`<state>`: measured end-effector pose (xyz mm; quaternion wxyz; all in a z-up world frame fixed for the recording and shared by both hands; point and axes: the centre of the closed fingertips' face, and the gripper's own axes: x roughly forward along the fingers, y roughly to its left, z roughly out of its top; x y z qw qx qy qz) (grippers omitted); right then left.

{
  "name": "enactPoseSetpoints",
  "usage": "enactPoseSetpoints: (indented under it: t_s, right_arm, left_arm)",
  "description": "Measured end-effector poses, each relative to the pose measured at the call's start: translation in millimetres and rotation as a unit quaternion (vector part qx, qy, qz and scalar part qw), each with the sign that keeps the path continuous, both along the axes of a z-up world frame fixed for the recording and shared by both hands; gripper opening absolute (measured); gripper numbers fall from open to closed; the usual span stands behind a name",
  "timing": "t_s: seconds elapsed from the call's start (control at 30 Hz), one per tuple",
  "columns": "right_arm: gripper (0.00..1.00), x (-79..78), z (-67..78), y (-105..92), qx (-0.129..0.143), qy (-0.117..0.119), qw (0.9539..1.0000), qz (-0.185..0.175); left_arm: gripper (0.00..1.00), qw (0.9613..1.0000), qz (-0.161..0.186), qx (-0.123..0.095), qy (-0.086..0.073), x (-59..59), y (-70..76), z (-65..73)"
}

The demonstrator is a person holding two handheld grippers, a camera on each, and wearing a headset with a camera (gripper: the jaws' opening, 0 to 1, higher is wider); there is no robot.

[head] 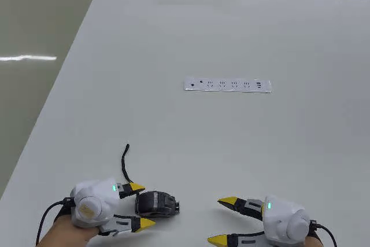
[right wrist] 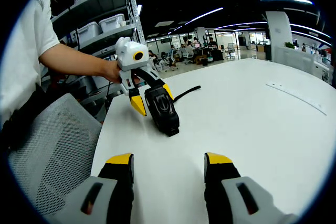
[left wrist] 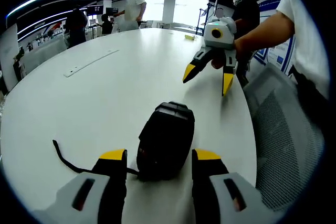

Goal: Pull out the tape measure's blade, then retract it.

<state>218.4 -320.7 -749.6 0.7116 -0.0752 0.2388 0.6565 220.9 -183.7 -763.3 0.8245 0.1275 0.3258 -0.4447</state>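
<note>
1. Near edge of the white table (head: pixel 243 143): my left claw (head: pixel 147 205) sits at near left and my right claw (head: pixel 216 220) at near right. Their yellow tips point toward each other, well apart.
2. Left claw: the jaws are spread, with one tip on each side of the tape measure (head: pixel 157 203). In the head view a thin strip of table shows between each tip and the case. Logged as apart and straddling, not clamped.
3. Right claw: the jaws are apart, with bare tabletop between them. I cannot tell whether the tips touch the table.
4. Tape measure: a black case lying on the table between my left jaws. Its front end sticks out past the tips toward the right claw, with bare table between the two.
5. Black strap (head: pixel 124 163): it runs from the case past the farther left jaw, then curls away across the table and lies flat.
6. Mid-table, farther off: a white power strip (head: pixel 227 85) lies flat with its long side running left to right, well apart from the claws and the case.
7. Past the left edge of the table: glossy pale floor (head: pixel 34 39).
</note>
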Motion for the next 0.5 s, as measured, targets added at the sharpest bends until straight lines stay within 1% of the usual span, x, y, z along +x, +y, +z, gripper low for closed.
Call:
enactPoseSetpoints:
  t_s: [0.1,0.23,0.3,0.37,0.43,0.5]
  right_arm:
    - [0.54,1.4,-2.2,1.7,0.000,0.002,1.0000,0.001]
    - [0.53,2.7,-3.1,3.7,0.001,0.004,1.0000,0.003]
    - [0.53,3.5,-3.8,4.4,0.001,0.005,1.0000,0.004]
    - [0.53,4.2,-4.8,5.0,0.002,0.006,1.0000,0.004]
    - [0.53,4.9,-5.3,5.9,0.001,0.006,1.0000,0.006]
    - [0.53,5.1,-5.6,6.8,0.002,0.007,1.0000,0.007]
  left_arm:
    - [0.45,1.0000,-0.002,-0.001,0.003,0.8,-1.4,-0.8]
    - [0.42,1.0000,-0.007,0.000,0.004,1.1,-3.2,-0.6]
    - [0.41,0.9999,-0.011,-0.006,0.006,0.7,-5.5,-0.6]
    - [0.39,0.9998,-0.017,-0.001,0.004,0.7,-6.3,-1.4]
    - [0.33,0.9998,-0.020,-0.004,0.008,-0.4,-7.5,-1.5]
    - [0.33,0.9998,-0.020,-0.004,0.009,0.2,-7.0,-2.0]
